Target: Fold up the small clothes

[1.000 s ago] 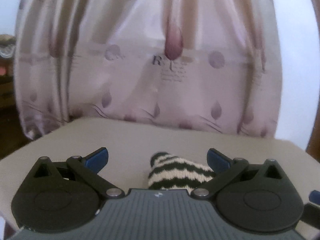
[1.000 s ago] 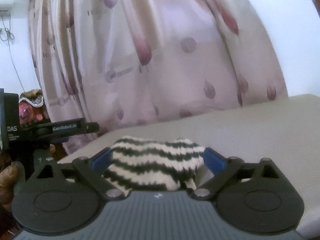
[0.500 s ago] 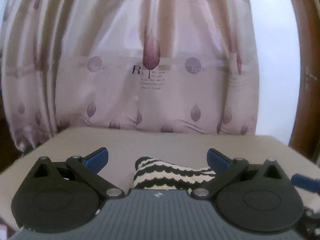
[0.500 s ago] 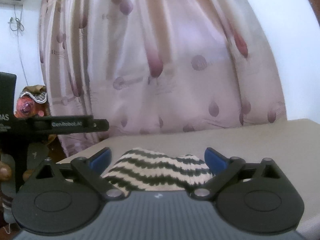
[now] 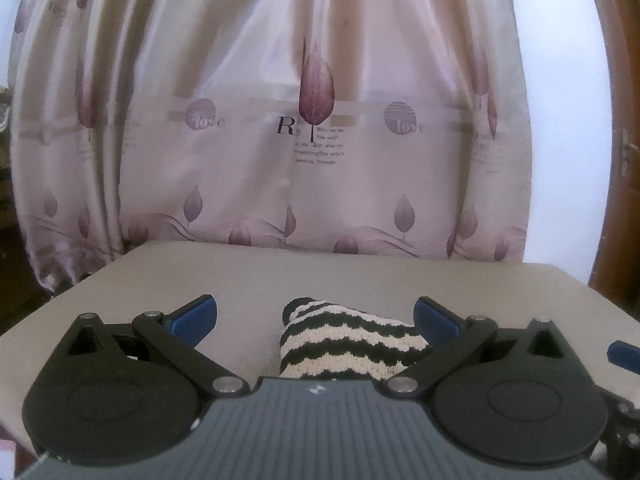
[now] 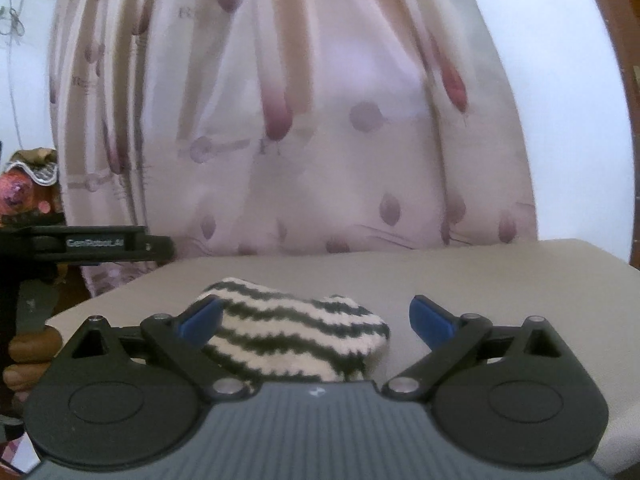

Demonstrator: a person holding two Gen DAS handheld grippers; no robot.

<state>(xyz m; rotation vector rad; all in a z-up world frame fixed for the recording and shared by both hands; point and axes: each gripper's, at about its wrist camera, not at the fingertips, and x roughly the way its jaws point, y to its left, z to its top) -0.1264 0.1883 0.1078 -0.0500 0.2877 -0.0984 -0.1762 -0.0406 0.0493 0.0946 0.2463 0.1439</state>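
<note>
— Where is the striped knit piece [image 5: 348, 344] lying?

— It is lying on the beige bench [image 5: 360, 280], in front of the leaf-print curtain [image 5: 280, 140], which is hanging just beyond the bench's far edge. The piece is looking bunched or folded over, with dark green and cream wavy stripes.

— What are the left tongs [image 5: 316, 316] doing?

— They are standing spread wide, holding nothing. The knit piece is sitting between the blue fingertips [image 5: 194, 316], closer to the right one and seeming to touch it; bare bench is showing beside the left one.

— And the right tongs [image 6: 316, 318]?

— Also spread, pinching nothing. In that view the knit piece [image 6: 296, 340] is lying against the left blue tip, partly behind it, with a clear gap to the right tip.

— Anything else near the knit piece?

— A hand [image 6: 28, 360] is gripping the other black handle at the left edge of the right wrist view, off the bench's corner.
</note>
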